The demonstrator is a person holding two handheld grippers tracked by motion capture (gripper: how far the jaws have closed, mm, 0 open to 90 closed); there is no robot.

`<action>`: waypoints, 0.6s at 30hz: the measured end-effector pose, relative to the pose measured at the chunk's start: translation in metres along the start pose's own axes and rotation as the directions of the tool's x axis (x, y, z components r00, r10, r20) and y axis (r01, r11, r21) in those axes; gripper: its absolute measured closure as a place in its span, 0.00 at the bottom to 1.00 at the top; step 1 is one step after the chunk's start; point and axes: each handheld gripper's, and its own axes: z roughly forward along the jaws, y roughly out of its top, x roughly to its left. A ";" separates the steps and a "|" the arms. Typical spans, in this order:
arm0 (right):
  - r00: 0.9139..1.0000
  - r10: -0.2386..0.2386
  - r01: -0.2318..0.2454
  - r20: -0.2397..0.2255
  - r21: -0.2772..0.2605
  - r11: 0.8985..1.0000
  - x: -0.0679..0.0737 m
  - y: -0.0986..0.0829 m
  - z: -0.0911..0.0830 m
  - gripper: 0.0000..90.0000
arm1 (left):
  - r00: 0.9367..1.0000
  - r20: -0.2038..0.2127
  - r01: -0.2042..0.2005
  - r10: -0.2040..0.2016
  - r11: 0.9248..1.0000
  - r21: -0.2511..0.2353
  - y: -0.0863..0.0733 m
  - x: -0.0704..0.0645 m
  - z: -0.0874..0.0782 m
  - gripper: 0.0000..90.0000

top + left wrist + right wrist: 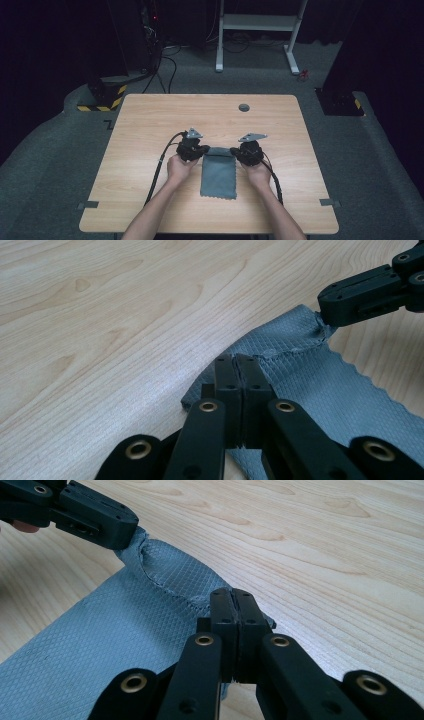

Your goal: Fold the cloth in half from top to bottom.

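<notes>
We see a bare wooden table (150,125) with a small round grommet (244,107) beyond our grippers, well apart from the grey cloth (218,175) lying flat at mid-table. Our left gripper (201,149) and right gripper (235,151), forearms angled inward, each clench a far corner of it.

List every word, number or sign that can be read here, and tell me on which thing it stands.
None can be read: the cloth, the table and both grippers, left and right, bear no text. The yellow-black stripes on the floor base are only a warning pattern.
</notes>
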 end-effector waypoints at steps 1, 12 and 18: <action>1.000 0.001 -0.001 -0.006 0.002 1.000 0.000 -0.001 -0.001 0.99 | 1.000 0.007 0.003 -0.003 1.000 -0.006 -0.001 -0.001 -0.001 0.99; 1.000 -0.018 0.019 -0.022 0.003 1.000 0.008 -0.007 -0.007 0.99 | 1.000 0.014 -0.001 0.001 1.000 -0.016 -0.009 -0.006 -0.007 0.99; 0.998 -0.050 0.050 -0.023 -0.001 0.999 0.012 -0.011 -0.012 0.99 | 1.000 0.017 -0.015 0.015 0.999 -0.029 -0.013 -0.013 -0.012 0.99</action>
